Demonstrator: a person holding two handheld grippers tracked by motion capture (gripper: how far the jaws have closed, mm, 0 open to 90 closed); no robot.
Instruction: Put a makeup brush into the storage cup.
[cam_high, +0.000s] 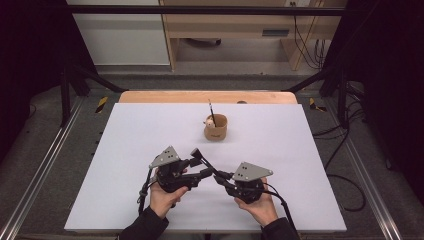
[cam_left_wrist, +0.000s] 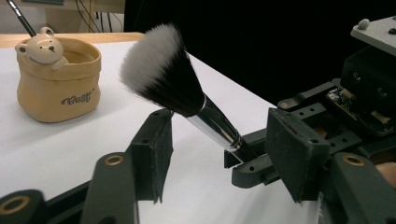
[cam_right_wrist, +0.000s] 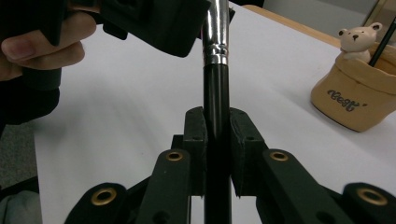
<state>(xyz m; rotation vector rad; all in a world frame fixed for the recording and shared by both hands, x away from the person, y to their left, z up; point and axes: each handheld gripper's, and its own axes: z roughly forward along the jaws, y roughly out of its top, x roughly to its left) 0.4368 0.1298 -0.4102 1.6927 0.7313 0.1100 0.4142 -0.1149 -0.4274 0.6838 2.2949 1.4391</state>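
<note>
tan pot, one brush, two tongs.

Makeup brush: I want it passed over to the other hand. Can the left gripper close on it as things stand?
Probably yes: the makeup brush, clamped in the right gripper, sits between the left gripper's open pads.

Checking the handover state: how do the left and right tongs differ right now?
1. The right tongs are clamped on the makeup brush handle; the left tongs stand apart, pads off it.
2. The right tongs grip the black handle; the left tongs bracket the silver ferrule near the bristles.
3. In the high view the left tongs' plate sits nearer the cup.
Shared: black jaws, both hand-held, meeting over the white table.
</note>
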